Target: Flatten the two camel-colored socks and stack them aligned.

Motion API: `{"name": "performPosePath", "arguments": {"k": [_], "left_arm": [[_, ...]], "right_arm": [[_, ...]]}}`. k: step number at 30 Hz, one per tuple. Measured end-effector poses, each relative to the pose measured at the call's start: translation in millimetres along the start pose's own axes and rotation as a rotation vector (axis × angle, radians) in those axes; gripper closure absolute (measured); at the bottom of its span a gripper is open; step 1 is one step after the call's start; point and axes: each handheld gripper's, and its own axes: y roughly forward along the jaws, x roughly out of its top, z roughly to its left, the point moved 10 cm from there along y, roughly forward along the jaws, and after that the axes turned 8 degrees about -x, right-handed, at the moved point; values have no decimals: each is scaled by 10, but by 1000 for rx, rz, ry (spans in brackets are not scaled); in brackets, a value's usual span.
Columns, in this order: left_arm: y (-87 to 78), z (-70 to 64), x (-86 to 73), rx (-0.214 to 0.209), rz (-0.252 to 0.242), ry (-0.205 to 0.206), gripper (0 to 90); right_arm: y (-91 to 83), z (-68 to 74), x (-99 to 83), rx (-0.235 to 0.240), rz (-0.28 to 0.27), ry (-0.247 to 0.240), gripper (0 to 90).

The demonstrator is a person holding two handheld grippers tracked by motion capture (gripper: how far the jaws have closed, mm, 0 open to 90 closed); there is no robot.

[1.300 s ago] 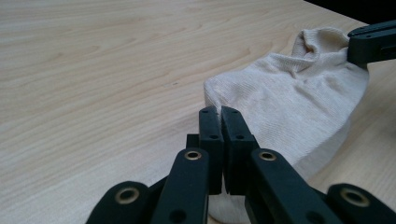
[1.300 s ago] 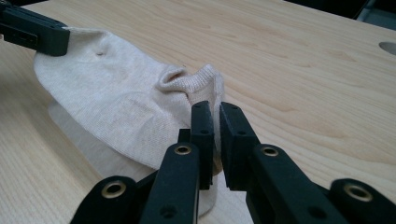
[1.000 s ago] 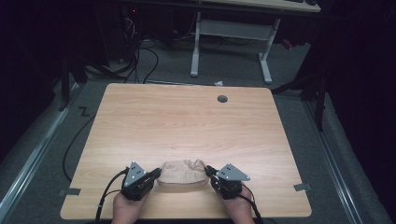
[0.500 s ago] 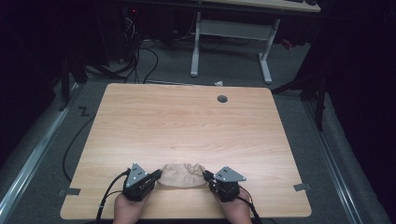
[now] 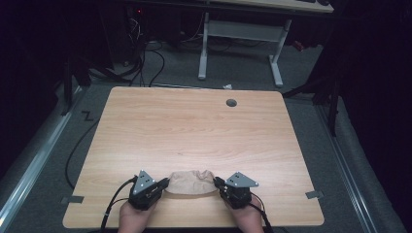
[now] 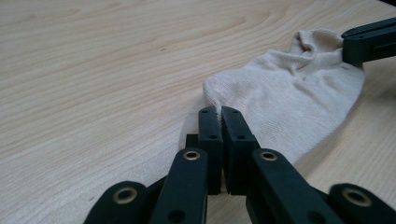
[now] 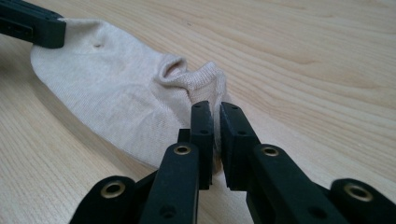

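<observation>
Beige knit ankle sock (image 5: 190,182) sits pinched at both ends by our left tool (image 5: 164,184) and right tool (image 5: 217,183) on the pale wooden desk (image 5: 194,131), so next we would likely draw it flat.

- We see a light wooden table (image 5: 194,131) with a round hole (image 5: 231,102) near its far edge.
- Beyond it stands a white-legged desk (image 5: 243,34) on grey floor (image 5: 316,126).
- Black cables (image 5: 145,58) lie tangled on the floor at the far left.
- Tape marks (image 5: 315,194) sit near the table's near corners.
</observation>
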Motion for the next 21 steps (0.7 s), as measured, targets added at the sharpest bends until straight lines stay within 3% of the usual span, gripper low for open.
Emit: {"name": "performPosePath", "arguments": {"k": [5, 9, 21], "left_arm": [[9, 11, -13, 27, 13, 12, 875], [48, 3, -52, 38, 63, 31, 875], [66, 40, -69, 60, 89, 6, 845]], "right_arm": [[38, 9, -35, 0, 22, -9, 848], [66, 8, -62, 4, 43, -4, 846], [92, -2, -79, 12, 71, 8, 813]]}}
